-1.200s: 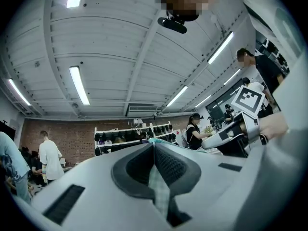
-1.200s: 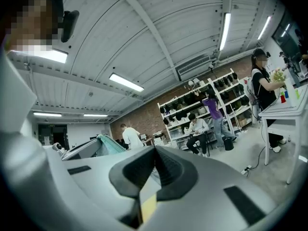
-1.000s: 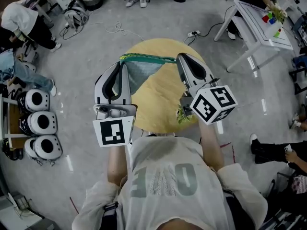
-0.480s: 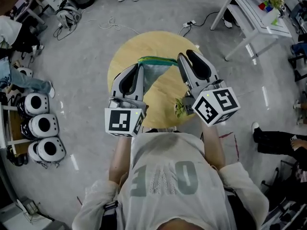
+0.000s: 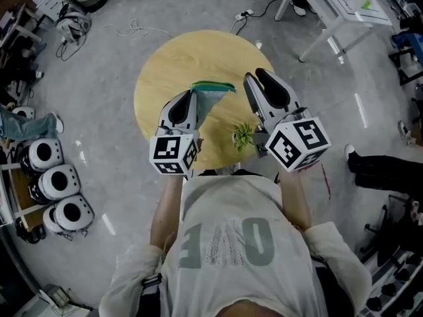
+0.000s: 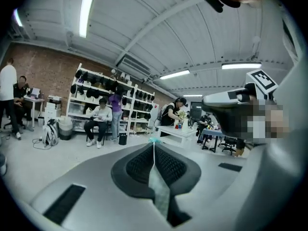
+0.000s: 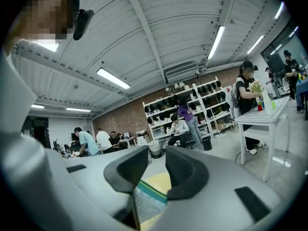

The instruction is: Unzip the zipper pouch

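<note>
The left gripper is clenched on the left corner of the grey mesh pouch, cloth pinched flat between its jaws. The pouch sits over the middle of the round wooden table, with its green zipper along the 12 o'clock edge. At the pouch's 3 o'clock, the right gripper is released. Its jaws stand apart, pressing on nothing. A small green plant stands near the table's 5 o'clock rim.

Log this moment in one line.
left gripper: shut on pouch | right gripper: open, not gripping | pouch: over table | zipper state: unclear
</note>
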